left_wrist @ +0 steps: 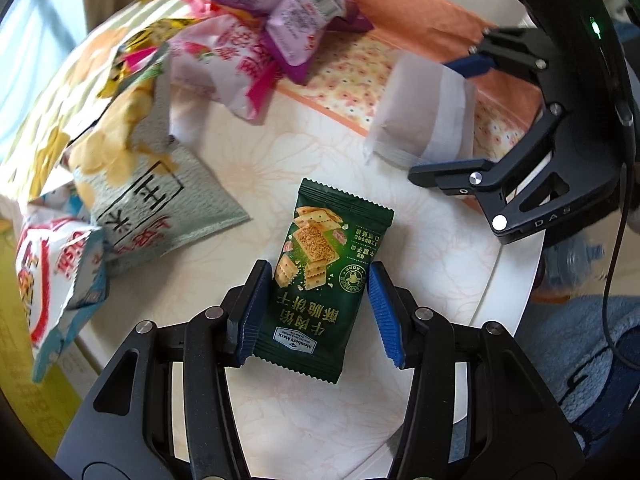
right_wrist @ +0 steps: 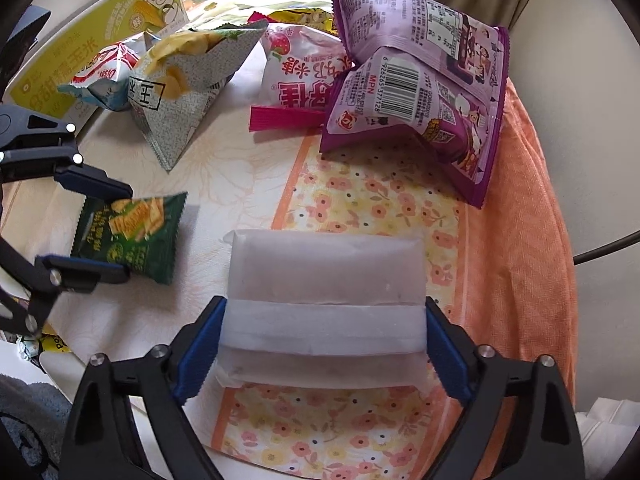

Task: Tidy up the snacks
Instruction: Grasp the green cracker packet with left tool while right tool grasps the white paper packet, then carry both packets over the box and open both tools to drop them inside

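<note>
Your left gripper [left_wrist: 318, 312] has its blue fingers [left_wrist: 252, 316] set either side of the green cracker packet [left_wrist: 320, 276]. The left pad presses the packet's edge and the right pad sits at its other edge; from the right wrist view the packet [right_wrist: 132, 236] hangs tilted between the two fingers, so you have hold of it, with the fingers parted only by the packet's width. It sits over the pale floral part of the round bench [left_wrist: 440, 320], near its near edge.

Your right gripper [right_wrist: 320, 344] is closed onto the white translucent packet [right_wrist: 324, 300], both blue fingers [right_wrist: 196, 356] touching its short sides across the wide band. In the left wrist view that same packet [left_wrist: 424, 116] sits to the right and farther off, above the flowered orange cloth [right_wrist: 520, 260] that covers the right side of the bench.

Farther away lies the loose heap of snacks: a purple bag [right_wrist: 420, 80] on the right, resting partly on a pink-and-white strawberry bag [right_wrist: 296, 76], then a grey-green chip bag [right_wrist: 180, 92] standing up like a tent to the left, and a red-white-blue bag [right_wrist: 104, 76] just beside it. A yellow box with a bear [right_wrist: 92, 36] stands at the far left behind them. The green packet is well apart from the heap; the white one is near the purple bag but not touching it.
</note>
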Demonstrator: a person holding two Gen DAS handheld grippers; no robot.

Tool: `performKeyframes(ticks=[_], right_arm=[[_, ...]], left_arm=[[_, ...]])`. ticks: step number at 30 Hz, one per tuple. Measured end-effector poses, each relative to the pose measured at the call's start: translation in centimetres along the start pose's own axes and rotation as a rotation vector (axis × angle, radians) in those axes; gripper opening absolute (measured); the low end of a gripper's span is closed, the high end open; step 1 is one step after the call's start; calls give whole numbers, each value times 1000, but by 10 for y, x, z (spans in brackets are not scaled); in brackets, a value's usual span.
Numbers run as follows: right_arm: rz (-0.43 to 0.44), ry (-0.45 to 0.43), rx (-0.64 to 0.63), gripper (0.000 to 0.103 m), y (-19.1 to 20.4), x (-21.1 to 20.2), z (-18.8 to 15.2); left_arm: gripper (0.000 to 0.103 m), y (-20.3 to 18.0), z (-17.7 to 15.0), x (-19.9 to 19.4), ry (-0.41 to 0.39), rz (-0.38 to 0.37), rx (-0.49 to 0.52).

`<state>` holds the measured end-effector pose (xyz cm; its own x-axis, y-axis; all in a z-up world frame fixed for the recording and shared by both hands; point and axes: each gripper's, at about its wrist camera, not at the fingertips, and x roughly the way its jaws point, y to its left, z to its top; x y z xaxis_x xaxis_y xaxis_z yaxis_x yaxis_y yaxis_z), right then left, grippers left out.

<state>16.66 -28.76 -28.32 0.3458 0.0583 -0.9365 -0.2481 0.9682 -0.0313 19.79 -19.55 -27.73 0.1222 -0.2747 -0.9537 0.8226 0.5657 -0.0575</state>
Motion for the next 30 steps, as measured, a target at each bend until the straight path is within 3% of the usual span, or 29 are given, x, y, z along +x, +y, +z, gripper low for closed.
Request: performKeyframes(ticks=[3, 6, 11, 19, 25, 30], right_arm=[[1, -8, -8, 76, -1, -4, -6], [8, -25, -7, 71, -5, -20, -12], [20, -77, 14, 71, -11, -47, -10], [20, -184, -20, 71, -11, -112, 2], [91, -274, -65, 71, -8, -158, 33], [130, -339, -140, 71, 22, -185, 63]], left_arm=[[46, 4, 1, -4, -11, 2, -36], [46, 9, -1, -14, -29, 7, -69], [46, 8, 1, -41, -62, 39, -113], [46, 15, 7, -111, -191, 118, -235], [46, 16, 2, -164, -276, 212, -347], [46, 32, -17, -202, -338, 263, -444]])
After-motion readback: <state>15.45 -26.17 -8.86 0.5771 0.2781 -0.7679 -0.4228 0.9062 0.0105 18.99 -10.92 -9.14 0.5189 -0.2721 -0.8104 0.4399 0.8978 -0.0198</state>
